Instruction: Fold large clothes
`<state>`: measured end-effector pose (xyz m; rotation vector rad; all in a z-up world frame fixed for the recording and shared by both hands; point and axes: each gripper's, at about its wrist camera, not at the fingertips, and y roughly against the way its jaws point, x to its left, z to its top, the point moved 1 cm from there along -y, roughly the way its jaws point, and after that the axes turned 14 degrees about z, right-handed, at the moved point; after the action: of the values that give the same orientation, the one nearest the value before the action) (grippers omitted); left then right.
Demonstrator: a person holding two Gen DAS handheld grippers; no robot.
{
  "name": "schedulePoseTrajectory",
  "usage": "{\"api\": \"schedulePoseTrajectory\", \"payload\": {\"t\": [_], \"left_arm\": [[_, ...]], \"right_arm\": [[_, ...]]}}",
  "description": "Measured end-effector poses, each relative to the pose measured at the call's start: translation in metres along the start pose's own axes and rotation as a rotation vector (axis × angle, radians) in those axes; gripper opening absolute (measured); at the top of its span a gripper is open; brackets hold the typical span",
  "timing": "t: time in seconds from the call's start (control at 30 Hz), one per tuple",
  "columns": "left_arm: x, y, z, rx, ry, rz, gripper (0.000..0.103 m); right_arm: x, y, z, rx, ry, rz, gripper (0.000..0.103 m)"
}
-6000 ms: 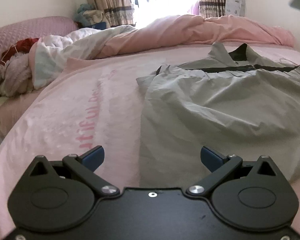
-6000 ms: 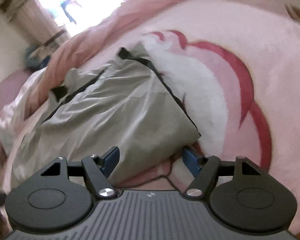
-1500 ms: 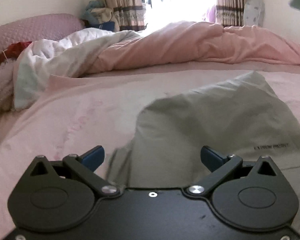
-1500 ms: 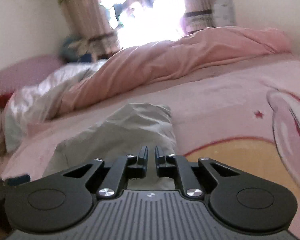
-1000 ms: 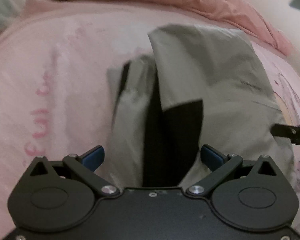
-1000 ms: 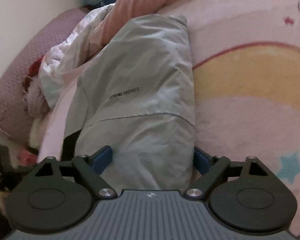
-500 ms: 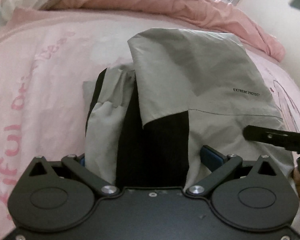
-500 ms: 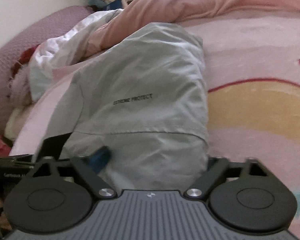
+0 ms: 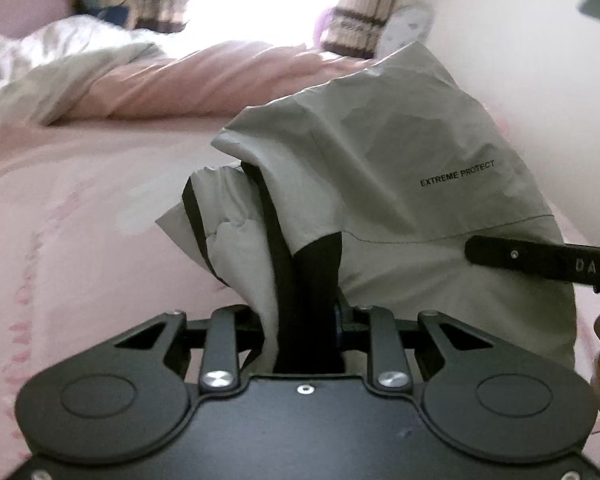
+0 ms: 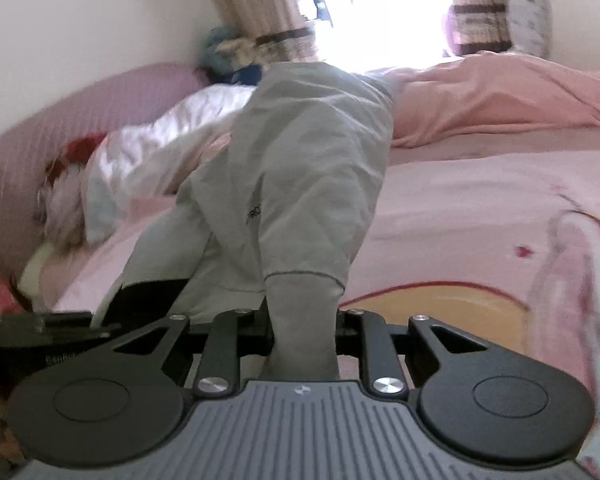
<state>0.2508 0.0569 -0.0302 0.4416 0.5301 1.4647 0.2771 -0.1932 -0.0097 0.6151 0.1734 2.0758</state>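
Note:
A grey jacket (image 9: 400,168) with black trim and the print EXTREME PROTECT is folded into a narrow bundle and lifted off the pink bed. My left gripper (image 9: 300,316) is closing on its near edge, with grey and black cloth bunched between the jaws. In the right wrist view the same jacket (image 10: 312,168) rises in front of me, and my right gripper (image 10: 304,328) is closing on the grey hem, which fills the gap between its jaws. The right gripper's black finger (image 9: 540,258) shows at the right of the left wrist view, lying against the jacket.
A pink bedsheet (image 9: 80,184) with pink lettering covers the bed. A rumpled pink duvet (image 10: 500,88) and a white quilt (image 10: 152,140) lie along the far side. Curtains and a bright window stand behind. A pink headboard (image 10: 80,96) is at the left.
Both grippers went from wide open around the jacket's near edge to closed on it. Both then rose, lifting the jacket's near end off the bed.

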Motion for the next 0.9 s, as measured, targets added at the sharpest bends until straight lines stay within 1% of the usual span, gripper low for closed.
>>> {"api": "schedulePoseTrajectory", "payload": {"t": [0.1,0.3,0.4,0.43,0.47,0.5,0.53,0.57,0.6,0.63,0.67,0.7,0.73,0.77,0.8,0.83,0.87,0.9], "left_arm": [[-0.048,0.002,0.003,-0.004,-0.020,-0.064,0.024],[-0.145,-0.020,-0.012,0.052,-0.095,-0.190,0.024],[-0.182,-0.044,-0.025,0.096,-0.108,-0.236,0.024],[-0.190,-0.056,-0.030,0.115,-0.105,-0.241,0.024],[-0.196,-0.066,-0.034,0.125,-0.101,-0.229,0.025],[-0.200,-0.077,-0.040,0.128,-0.106,-0.209,0.031],[-0.201,-0.088,-0.044,0.134,-0.108,-0.185,0.043],[-0.201,-0.095,-0.047,0.137,-0.096,-0.182,0.051],[-0.197,-0.099,-0.050,0.133,-0.087,-0.178,0.065],[-0.194,-0.100,-0.050,0.131,-0.086,-0.165,0.080],[-0.194,-0.098,-0.049,0.129,-0.084,-0.130,0.086],[-0.194,-0.088,-0.050,0.111,-0.090,-0.085,0.092],[-0.196,-0.078,-0.049,0.079,-0.110,-0.056,0.093],[-0.198,-0.062,-0.047,0.043,-0.141,-0.023,0.094],[-0.201,-0.048,-0.045,0.012,-0.178,0.030,0.101],[-0.206,-0.035,-0.041,-0.011,-0.210,0.095,0.103],[-0.213,-0.024,-0.037,-0.034,-0.237,0.150,0.103],[-0.213,-0.012,-0.035,-0.046,-0.254,0.173,0.103]], "right_arm": [[-0.034,0.039,0.000,-0.022,-0.047,-0.056,0.025],[-0.111,0.103,-0.021,-0.037,-0.138,-0.171,0.025],[-0.149,0.110,-0.036,-0.033,-0.191,-0.201,0.026],[-0.164,0.105,-0.044,-0.016,-0.216,-0.202,0.030],[-0.179,0.098,-0.052,0.008,-0.242,-0.202,0.034],[-0.196,0.088,-0.062,0.035,-0.275,-0.211,0.050],[-0.210,0.078,-0.071,0.063,-0.296,-0.235,0.071],[-0.219,0.074,-0.078,0.059,-0.298,-0.253,0.083],[-0.221,0.077,-0.081,0.036,-0.289,-0.247,0.088],[-0.222,0.084,-0.079,0.028,-0.283,-0.251,0.086],[-0.215,0.090,-0.075,0.020,-0.266,-0.288,0.084],[-0.204,0.098,-0.070,-0.002,-0.221,-0.355,0.080],[-0.189,0.108,-0.065,-0.034,-0.172,-0.434,0.076],[-0.177,0.118,-0.061,-0.062,-0.138,-0.501,0.076],[-0.160,0.129,-0.056,-0.083,-0.108,-0.561,0.076],[-0.146,0.136,-0.055,-0.091,-0.092,-0.579,0.077],[-0.129,0.145,-0.055,-0.099,-0.073,-0.569,0.079],[-0.117,0.153,-0.057,-0.107,-0.066,-0.557,0.087]]}}
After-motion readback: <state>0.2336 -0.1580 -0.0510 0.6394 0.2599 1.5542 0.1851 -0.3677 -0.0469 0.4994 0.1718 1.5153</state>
